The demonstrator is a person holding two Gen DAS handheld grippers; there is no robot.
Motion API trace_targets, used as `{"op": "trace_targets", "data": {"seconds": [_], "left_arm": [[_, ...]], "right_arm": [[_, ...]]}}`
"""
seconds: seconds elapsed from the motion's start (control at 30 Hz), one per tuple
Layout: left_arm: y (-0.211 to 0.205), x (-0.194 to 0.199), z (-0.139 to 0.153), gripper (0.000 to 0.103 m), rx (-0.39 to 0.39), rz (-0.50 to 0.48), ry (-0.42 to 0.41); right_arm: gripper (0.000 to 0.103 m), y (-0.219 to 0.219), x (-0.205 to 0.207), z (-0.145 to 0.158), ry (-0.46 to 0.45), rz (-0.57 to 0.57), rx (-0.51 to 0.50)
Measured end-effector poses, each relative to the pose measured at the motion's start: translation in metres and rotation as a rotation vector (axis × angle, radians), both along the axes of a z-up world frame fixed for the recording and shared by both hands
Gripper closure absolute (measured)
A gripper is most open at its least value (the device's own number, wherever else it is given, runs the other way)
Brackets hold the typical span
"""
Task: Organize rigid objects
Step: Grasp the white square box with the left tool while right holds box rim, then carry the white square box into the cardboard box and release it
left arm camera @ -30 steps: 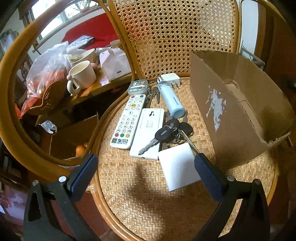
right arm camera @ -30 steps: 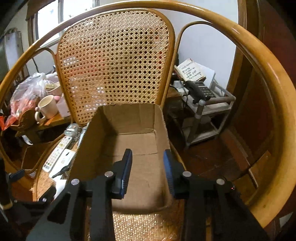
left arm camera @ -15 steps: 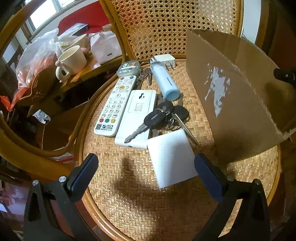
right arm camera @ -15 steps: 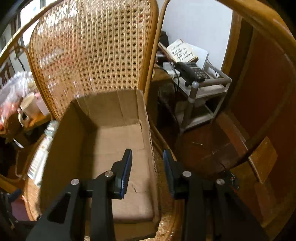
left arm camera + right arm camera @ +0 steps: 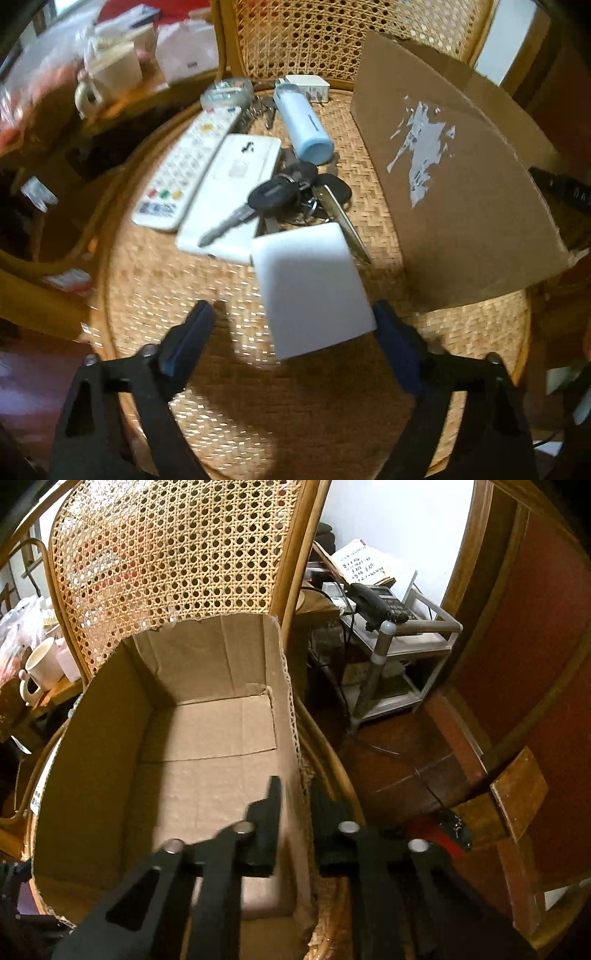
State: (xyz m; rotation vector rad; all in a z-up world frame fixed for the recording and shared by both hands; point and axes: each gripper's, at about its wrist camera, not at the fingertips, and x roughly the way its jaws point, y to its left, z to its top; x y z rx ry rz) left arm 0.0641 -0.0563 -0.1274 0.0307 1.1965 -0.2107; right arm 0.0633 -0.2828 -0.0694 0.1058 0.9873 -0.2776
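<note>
The left gripper point(image 5: 291, 325) hung wide open around the white block point(image 5: 312, 288) on the chair seat point(image 5: 295, 406), apparently mid-pickup; next it needed closing. The right gripper point(image 5: 295, 805) straddled the cardboard box point(image 5: 207, 738) wall, grip uncertain.

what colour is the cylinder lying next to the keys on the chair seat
Light blue with a white cap end, the cylinder shows best in the left wrist view.

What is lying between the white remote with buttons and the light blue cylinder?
In the left wrist view, a flat white device lies between the remote and the cylinder.
</note>
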Motion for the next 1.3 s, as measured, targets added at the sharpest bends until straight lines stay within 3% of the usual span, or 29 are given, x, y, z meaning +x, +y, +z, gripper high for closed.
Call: {"op": "trace_targets", "data": {"seconds": [0.03,0.13,0.53,0.83,1.3], "left_arm": [[-0.001,0.000,0.001,0.027,0.005,0.001,-0.019],[-0.007,-0.001,0.005,0.052,0.052,-0.022,-0.065],[0.008,-0.007,0.017,0.052,0.018,-0.051,-0.086],[0.022,-0.018,0.054,0.052,-0.030,-0.034,-0.201],[0.000,-0.018,0.090,0.052,0.038,-0.060,-0.343]], "right_arm": [[0.094,0.000,0.000,0.001,-0.005,0.005,0.005],[0.096,0.006,0.001,0.002,-0.011,0.032,-0.003],[0.098,0.009,-0.003,0.001,-0.006,0.042,0.000],[0.098,0.007,-0.005,0.001,-0.009,0.045,-0.001],[0.098,0.003,-0.008,0.001,-0.006,0.029,0.027]]}}
